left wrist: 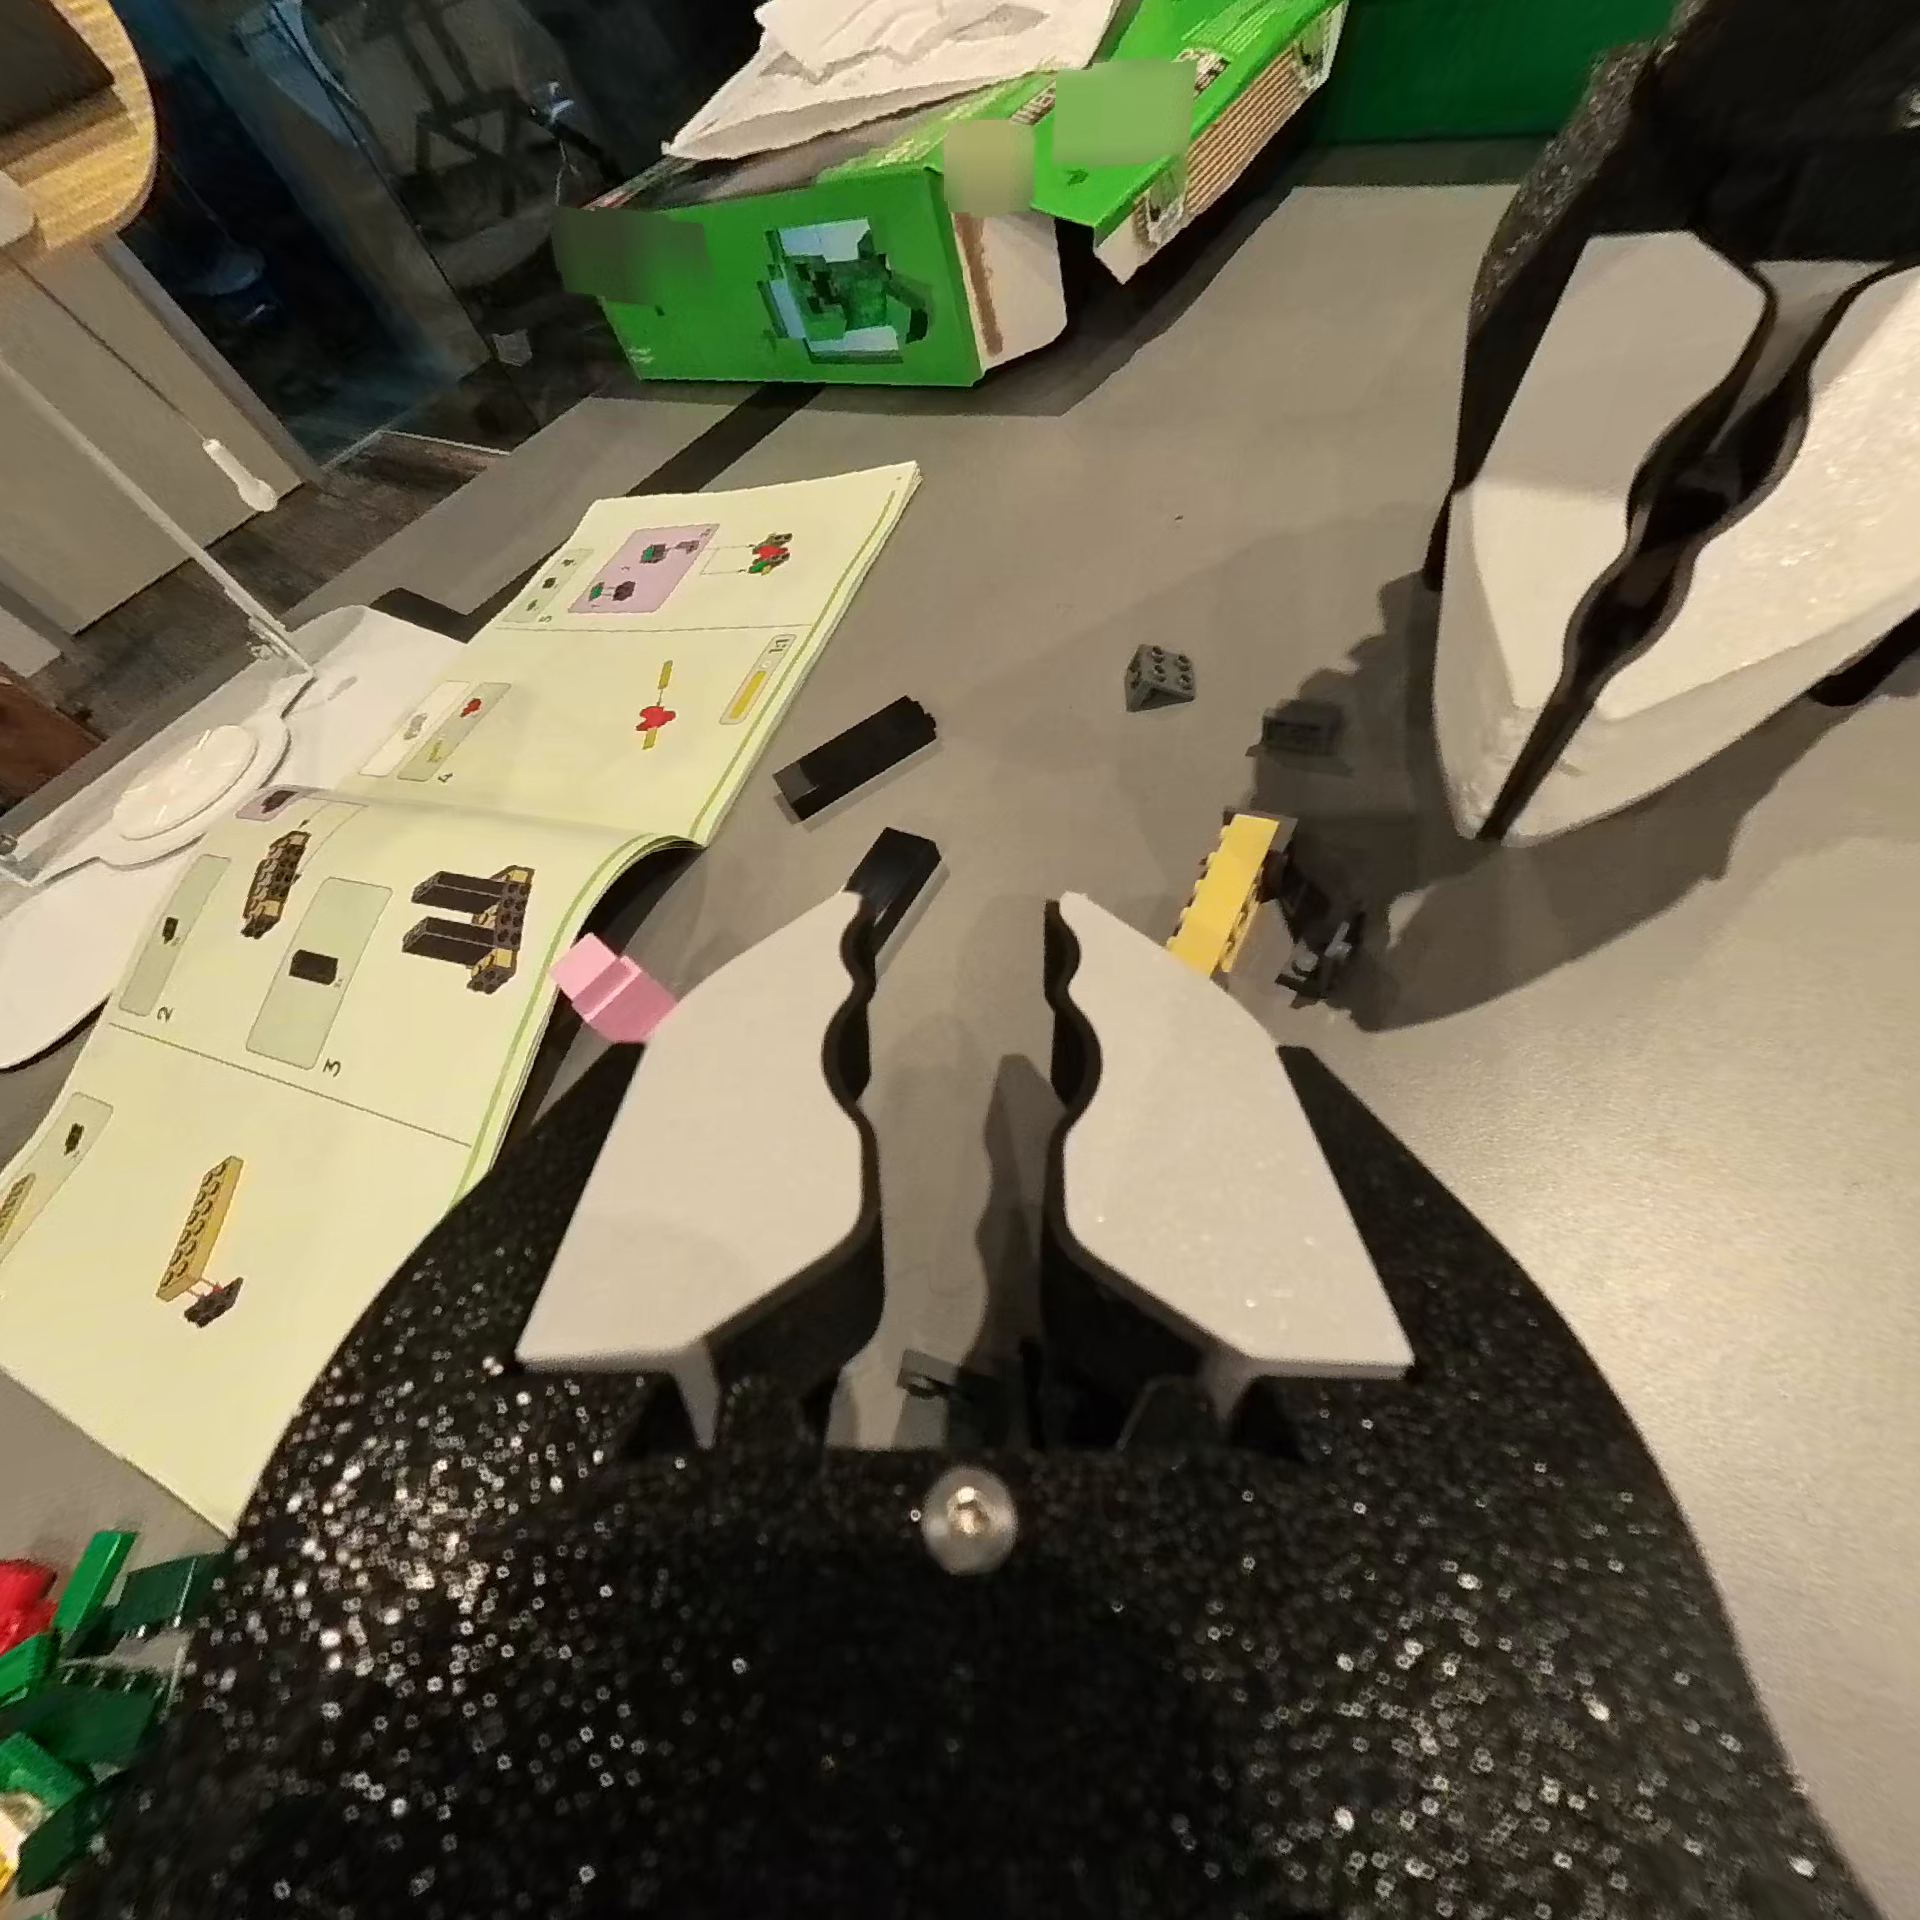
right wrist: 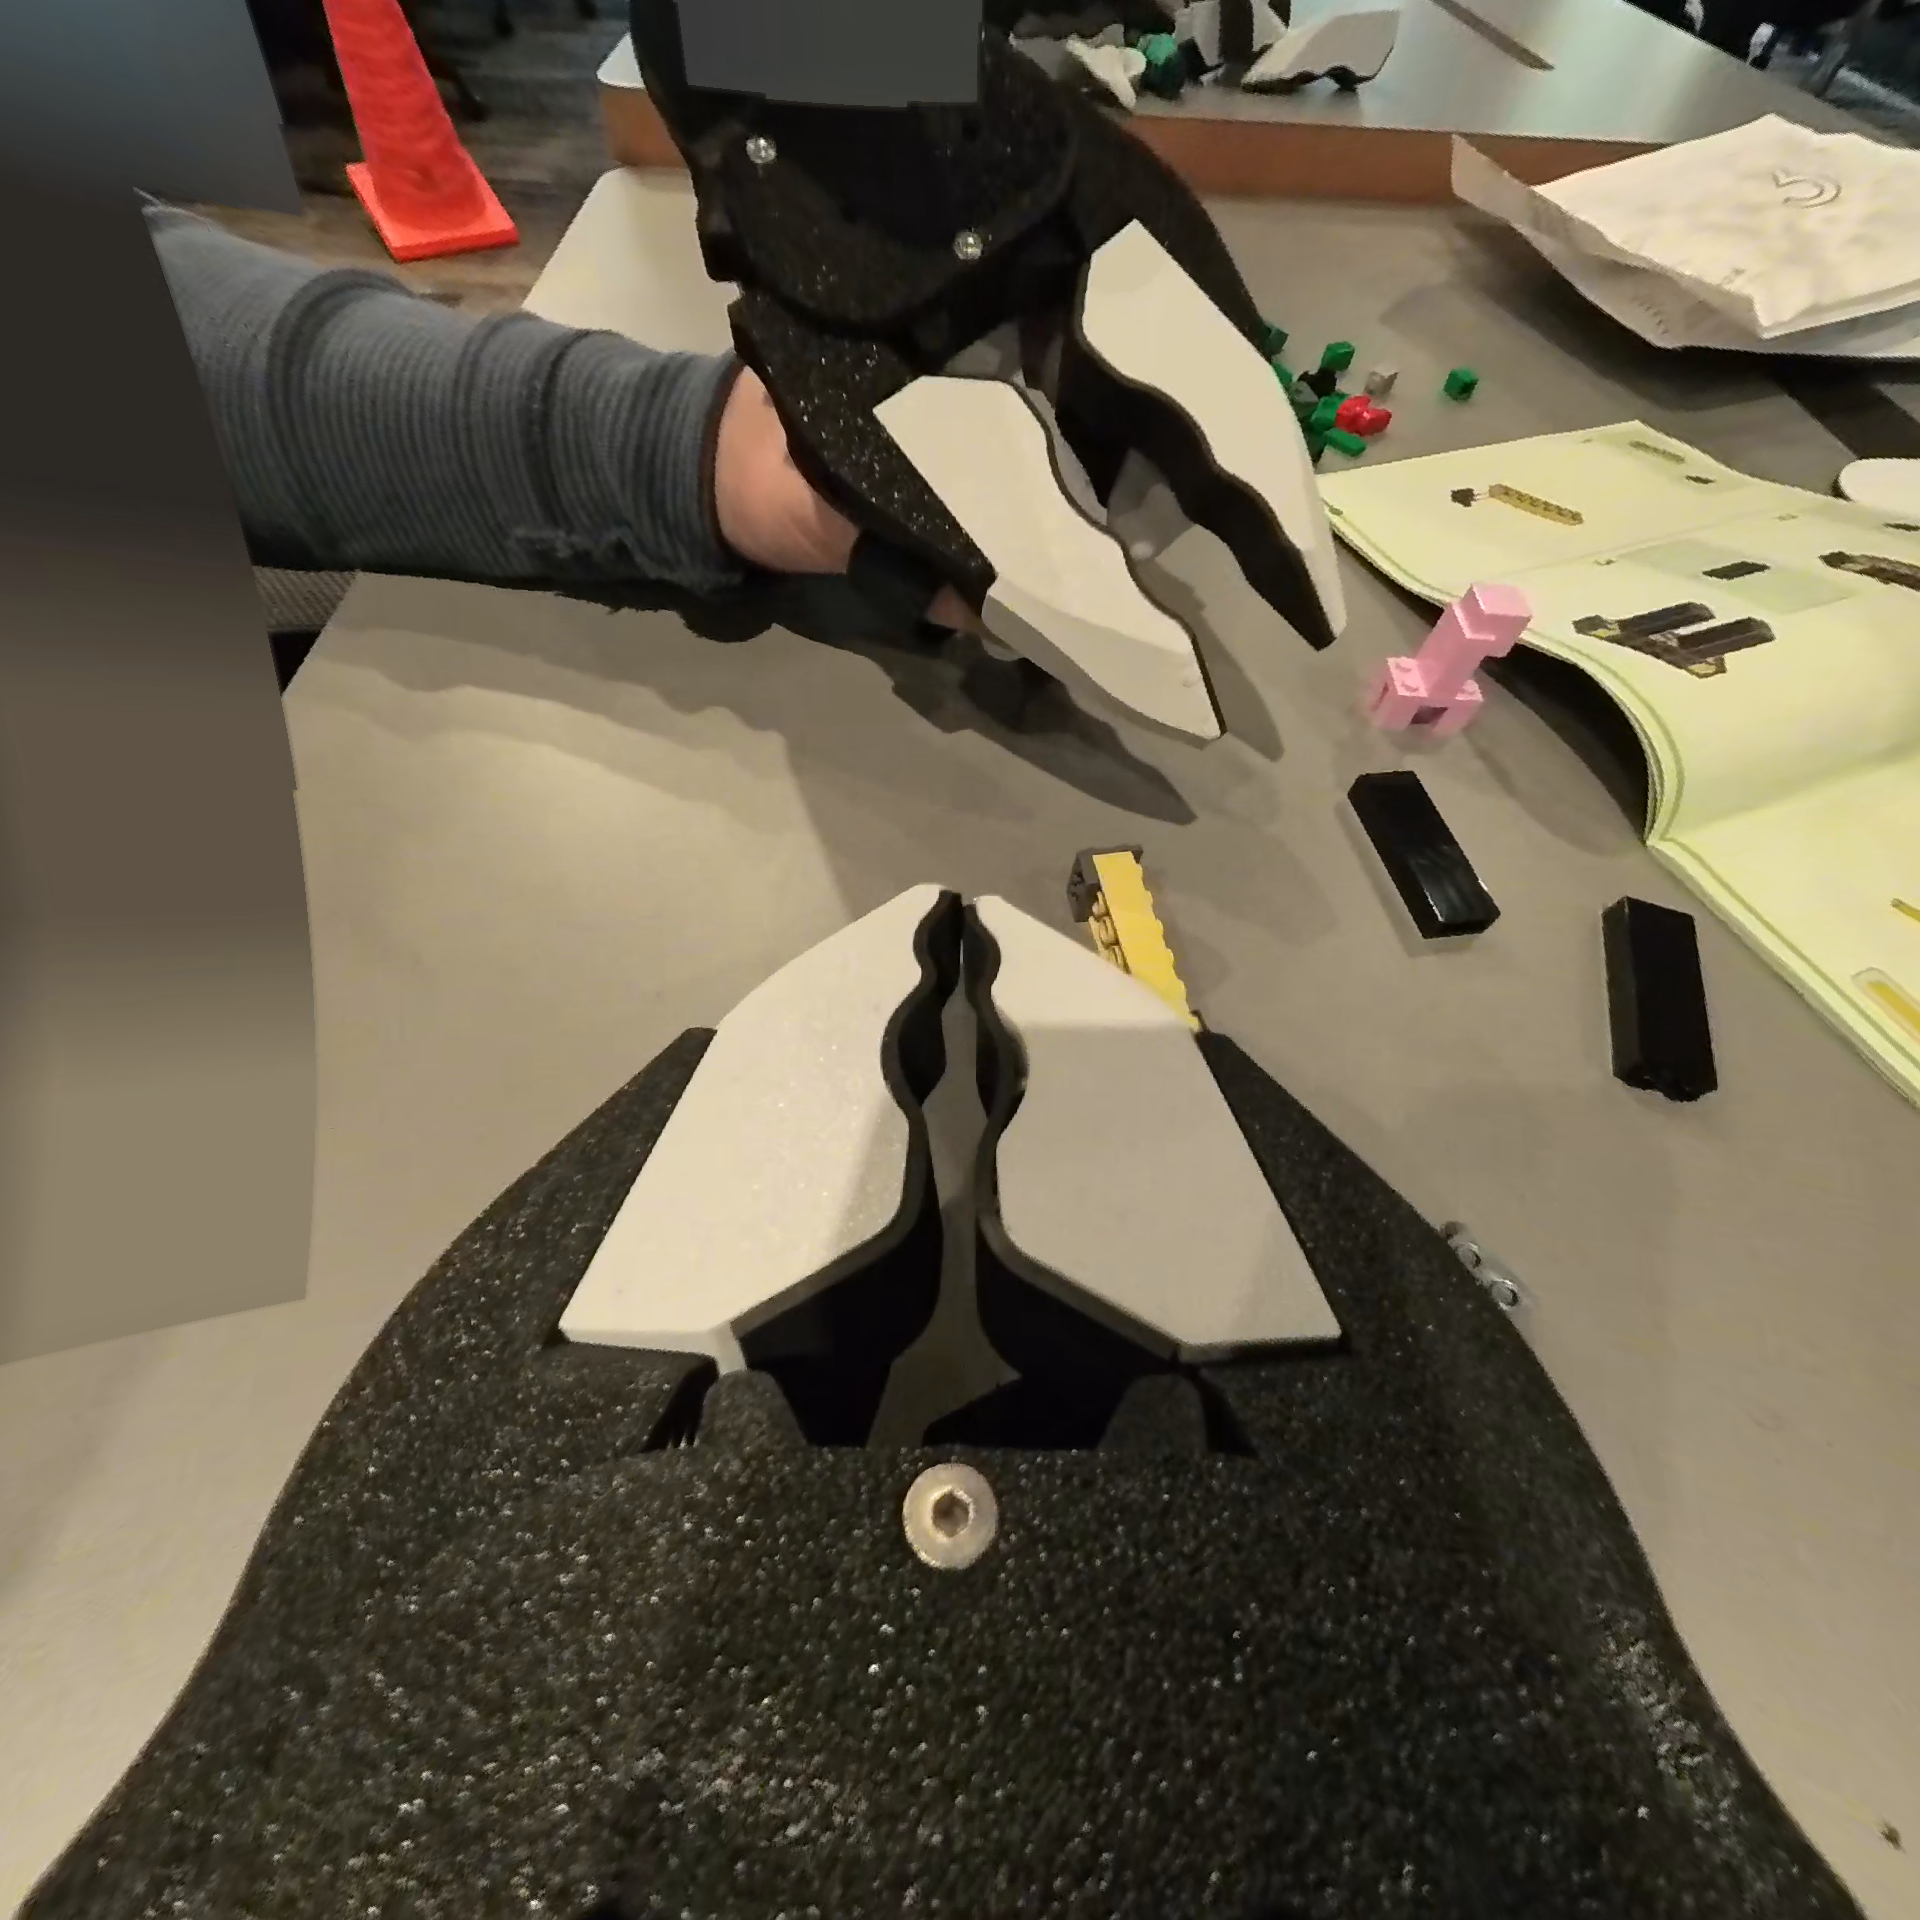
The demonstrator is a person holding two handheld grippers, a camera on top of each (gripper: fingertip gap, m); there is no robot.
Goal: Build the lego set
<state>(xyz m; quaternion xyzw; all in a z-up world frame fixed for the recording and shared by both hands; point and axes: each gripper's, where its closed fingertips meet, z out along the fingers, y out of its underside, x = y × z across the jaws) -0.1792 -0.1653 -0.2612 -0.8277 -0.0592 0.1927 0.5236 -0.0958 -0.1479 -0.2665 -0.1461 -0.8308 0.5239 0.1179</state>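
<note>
A yellow plate with dark pieces on one end lies on the grey table. Two long black bricks lie next to it, and two small dark grey pieces lie beyond. My left gripper is open and empty, low over the table, just left of the plate. My right gripper is shut with nothing seen between its tips; the yellow plate lies just right of its tips. In the left wrist view the right gripper points down beside the plate.
An open instruction booklet lies left, with a pink figure at its edge. Green boxes stand at the back. Loose green and red bricks and a white paper bag lie beyond. A sleeved hand holds the left gripper. Across from one pair of fingers to the other is roughly 9 cm. The yellow plate is about equally far from each gripper, around 4 cm. The left camera catches it too, in the left wrist view.
</note>
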